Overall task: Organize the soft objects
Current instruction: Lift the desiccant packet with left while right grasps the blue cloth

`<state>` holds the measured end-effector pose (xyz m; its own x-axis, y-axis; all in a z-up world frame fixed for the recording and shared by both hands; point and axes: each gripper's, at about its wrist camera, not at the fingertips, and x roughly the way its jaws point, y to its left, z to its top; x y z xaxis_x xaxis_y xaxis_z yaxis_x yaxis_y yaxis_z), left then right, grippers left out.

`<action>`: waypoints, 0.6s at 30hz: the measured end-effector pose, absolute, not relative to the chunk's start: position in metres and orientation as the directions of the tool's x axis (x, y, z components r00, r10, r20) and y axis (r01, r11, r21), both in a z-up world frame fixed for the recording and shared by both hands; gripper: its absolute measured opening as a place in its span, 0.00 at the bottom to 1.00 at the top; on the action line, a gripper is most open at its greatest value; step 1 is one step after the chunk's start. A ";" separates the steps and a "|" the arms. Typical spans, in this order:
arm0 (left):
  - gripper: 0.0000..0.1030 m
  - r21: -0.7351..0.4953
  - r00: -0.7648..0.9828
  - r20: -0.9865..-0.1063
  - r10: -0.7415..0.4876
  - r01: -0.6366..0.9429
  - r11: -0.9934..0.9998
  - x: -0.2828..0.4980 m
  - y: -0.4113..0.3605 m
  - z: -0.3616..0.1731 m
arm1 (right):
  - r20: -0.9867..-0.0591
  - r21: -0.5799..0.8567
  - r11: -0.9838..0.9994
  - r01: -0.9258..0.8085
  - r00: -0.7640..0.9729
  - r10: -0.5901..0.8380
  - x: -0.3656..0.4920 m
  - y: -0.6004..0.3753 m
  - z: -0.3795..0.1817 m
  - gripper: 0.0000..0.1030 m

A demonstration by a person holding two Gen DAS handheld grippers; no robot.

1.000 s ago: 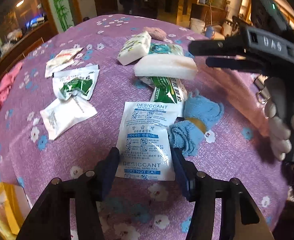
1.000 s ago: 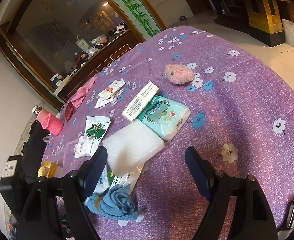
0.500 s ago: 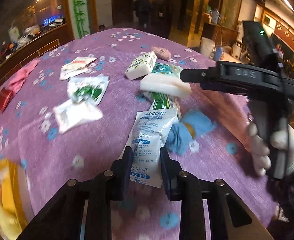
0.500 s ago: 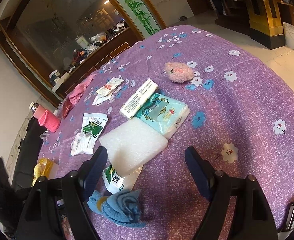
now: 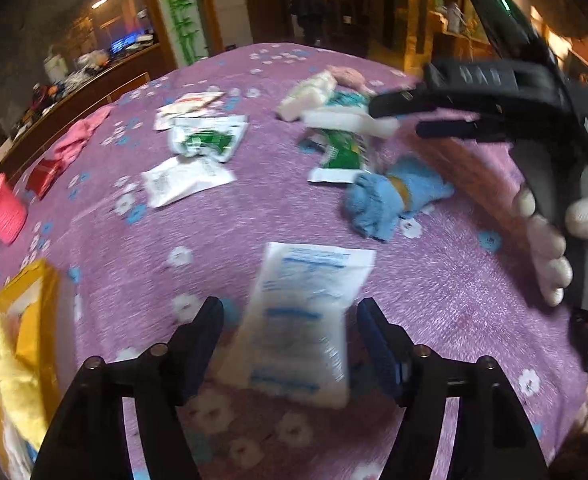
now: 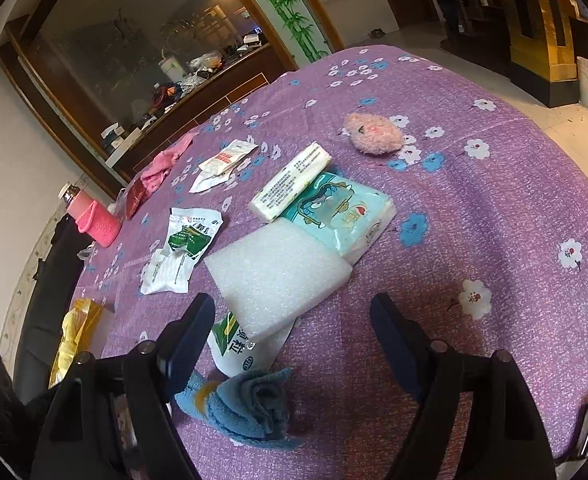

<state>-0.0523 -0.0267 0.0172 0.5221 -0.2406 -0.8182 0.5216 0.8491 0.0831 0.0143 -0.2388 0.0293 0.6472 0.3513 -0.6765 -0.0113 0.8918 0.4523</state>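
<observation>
purple flowered tablecloth [image 6: 493, 200], blue towel [image 6: 250, 408], pink pouf [image 6: 373, 134]

A restaurant or hotel hall, it seems. A big round surface under a purple flowered cloth [image 6: 493, 208] stands before a cluttered wooden sideboard [image 6: 198, 92] with a glass panel, a bamboo-painted panel [image 6: 290, 12], gilded woodwork [image 6: 533, 20] and a tiled floor [image 6: 565, 124].

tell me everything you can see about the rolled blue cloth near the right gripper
The blue cloth is a soft towel-like fabric rolled into a loose bundle with a yellow band showing at one end. It lies on the purple flowered tablecloth, its edge touching the green-and-white packet that sticks out from under the white foam pad.
</observation>
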 end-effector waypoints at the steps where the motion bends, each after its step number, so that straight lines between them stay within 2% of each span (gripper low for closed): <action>1: 0.70 0.076 0.512 -0.821 -0.252 0.535 0.841 -0.054 -0.031 0.014 | -0.677 0.454 0.891 -0.010 0.646 0.353 0.014 -0.239 0.029 0.77; 2: 0.62 0.060 0.517 -0.811 -0.273 0.538 0.841 -0.056 -0.033 0.014 | -0.677 0.457 0.889 -0.011 0.644 0.356 0.015 -0.239 0.028 0.77; 4: 0.38 0.046 0.511 -0.810 -0.288 0.545 0.837 -0.058 -0.034 0.018 | -0.674 0.467 0.884 -0.013 0.642 0.365 0.015 -0.240 0.028 0.77; 5: 0.35 0.034 0.508 -0.808 -0.299 0.547 0.837 -0.059 -0.033 0.020 | -0.673 0.470 0.882 -0.013 0.641 0.368 0.015 -0.241 0.027 0.77; 11: 0.33 -0.038 0.532 -0.769 -0.354 0.515 0.857 -0.081 -0.007 0.045 | -0.656 0.476 0.877 -0.067 0.636 0.405 0.000 -0.231 0.039 0.77; 15: 0.33 -0.066 0.564 -0.735 -0.377 0.494 0.867 -0.100 0.009 0.059 | -0.712 0.337 0.924 -0.183 0.592 0.377 -0.014 -0.191 0.047 0.77; 18: 0.33 -0.100 0.581 -0.709 -0.399 0.477 0.873 -0.112 0.024 0.068 | -0.759 0.147 0.954 -0.263 0.588 0.279 -0.019 -0.155 0.043 0.77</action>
